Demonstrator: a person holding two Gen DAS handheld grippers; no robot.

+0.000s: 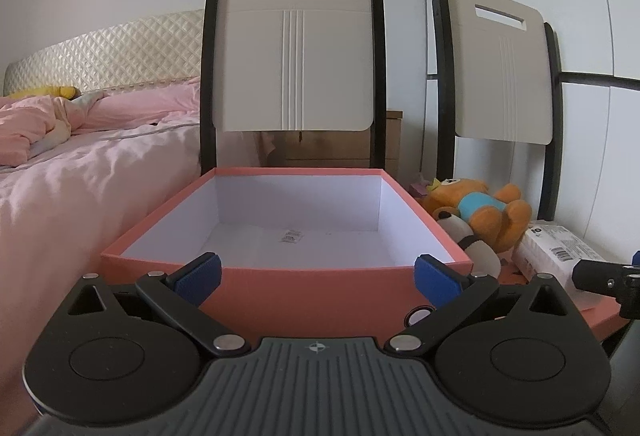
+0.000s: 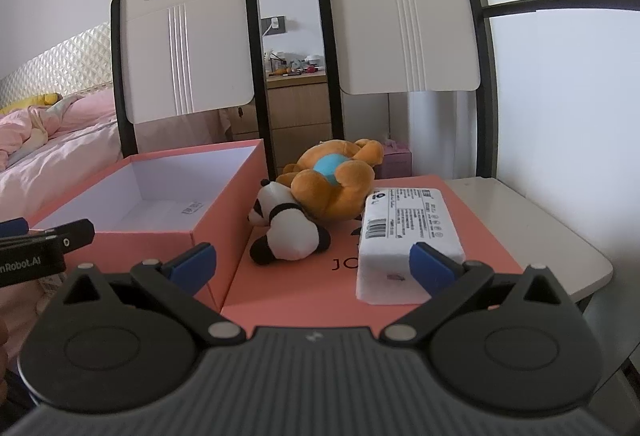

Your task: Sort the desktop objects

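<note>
An open pink box [image 1: 320, 288] with a white inside stands straight ahead of my left gripper [image 1: 318, 278], which is open and empty in front of its near wall. The box also shows in the right wrist view [image 2: 224, 208]. To its right, on a flat pink lid [image 2: 320, 296], lie a panda plush [image 2: 288, 236], an orange bear plush [image 2: 336, 184] and a white tissue pack [image 2: 404, 236]. My right gripper [image 2: 314, 268] is open and empty just short of them, its right fingertip over the pack's near end.
Two cream chair backs [image 2: 188, 48] [image 2: 404, 16] stand behind the box and toys. A bed with pink bedding [image 1: 80, 164] is on the left. A wooden dresser [image 2: 300, 112] is behind. The grey table edge [image 2: 560, 236] runs on the right.
</note>
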